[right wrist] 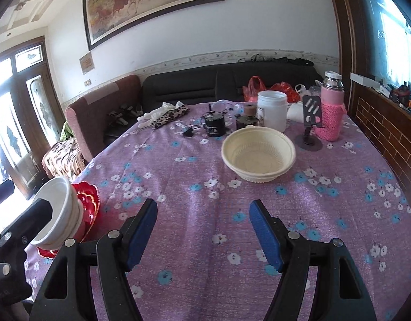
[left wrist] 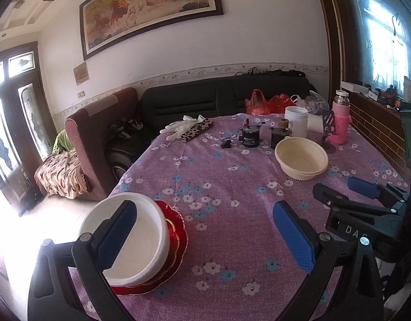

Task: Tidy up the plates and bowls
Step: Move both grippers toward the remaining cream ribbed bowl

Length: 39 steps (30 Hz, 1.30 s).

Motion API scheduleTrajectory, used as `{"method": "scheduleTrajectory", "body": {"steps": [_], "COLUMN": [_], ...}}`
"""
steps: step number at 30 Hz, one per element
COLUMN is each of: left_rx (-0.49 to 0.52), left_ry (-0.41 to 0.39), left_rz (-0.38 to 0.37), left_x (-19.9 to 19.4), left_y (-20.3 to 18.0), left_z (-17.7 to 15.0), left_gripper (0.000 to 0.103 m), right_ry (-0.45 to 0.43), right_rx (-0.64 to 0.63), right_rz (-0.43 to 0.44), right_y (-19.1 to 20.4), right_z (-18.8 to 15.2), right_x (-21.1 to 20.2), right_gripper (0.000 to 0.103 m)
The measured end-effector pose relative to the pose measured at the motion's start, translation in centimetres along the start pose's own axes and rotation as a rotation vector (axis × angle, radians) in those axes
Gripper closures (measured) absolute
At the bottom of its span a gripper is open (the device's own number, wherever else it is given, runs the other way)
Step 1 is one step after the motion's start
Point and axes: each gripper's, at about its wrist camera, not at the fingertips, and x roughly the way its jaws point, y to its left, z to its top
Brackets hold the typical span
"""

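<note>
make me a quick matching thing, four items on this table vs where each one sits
Items:
1. white plastic bowl
2. cream ribbed plastic bowl
3. pink knit-sleeved flask
4. leopard-print pouch

Places:
A. far right, beside the white plastic jar
B. mid-table, alone on the purple floral tablecloth
C. far left, under white gloves
D. on the red glass plate

Pairs: 1-D, 2-B, 3-A, 4-C

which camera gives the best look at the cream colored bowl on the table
The right wrist view: the cream bowl sits near centre, large, with its whole rim and ribbed inside visible. The left wrist view shows the same bowl smaller and off to the right, also unobstructed.
</note>
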Motion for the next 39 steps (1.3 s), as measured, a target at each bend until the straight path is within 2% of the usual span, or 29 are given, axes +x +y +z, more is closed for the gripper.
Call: {"method": "scheduleTrajectory", "body": {"steps": [6, 12, 15, 17, 23, 29, 33, 39], "left_rx": [0.028, 0.023, -0.036, -0.095, -0.24, -0.343, -0.332, -0.326], "left_ry": [0.031, 0.1, 0.152, 0.159, 0.149, 0.221, 0.271, 0.29], "left_rz": [-0.053, -0.131, -0.214, -0.248, -0.293, -0.319, -0.302, -0.27], "left_x": [1.6, 3.9, 5.5, 6.3, 9.4, 14.2, 17.3, 20.2], "left_y": [-2.5, -3.9, -3.7, -3.2, -2.2, -3.1, -4.8, -6.2], "left_z": [1.1, 2.2, 3.7, 5.0, 8.2, 7.6, 6.3, 4.2], "left_gripper": [0.001, 0.001, 0.001, 0.001, 0.001, 0.001, 0.001, 0.001], "right_ry": [0.005, -0.027, -0.06, -0.09, -0.147, -0.072, 0.007, 0.071], "right_rx": [0.072, 0.11, 0.148, 0.185, 0.294, 0.43, 0.471, 0.481], "right_rz": [-0.054, -0.091, -0.106, -0.111, -0.096, -0.056, -0.073, -0.089], "right_y": [-4.7, -7.4, -8.8, -9.8, -12.7, -15.3, -16.6, -17.9], "right_z": [1.6, 3.8, 5.6, 7.0, 10.0, 9.0, 8.0, 6.5], "right_x": [0.1, -0.4, -0.7, -1.0, -0.5, 5.0, 9.5, 13.6], "right_gripper": [0.027, 0.027, 0.028, 0.027, 0.026, 0.026, 0.026, 0.026]}}
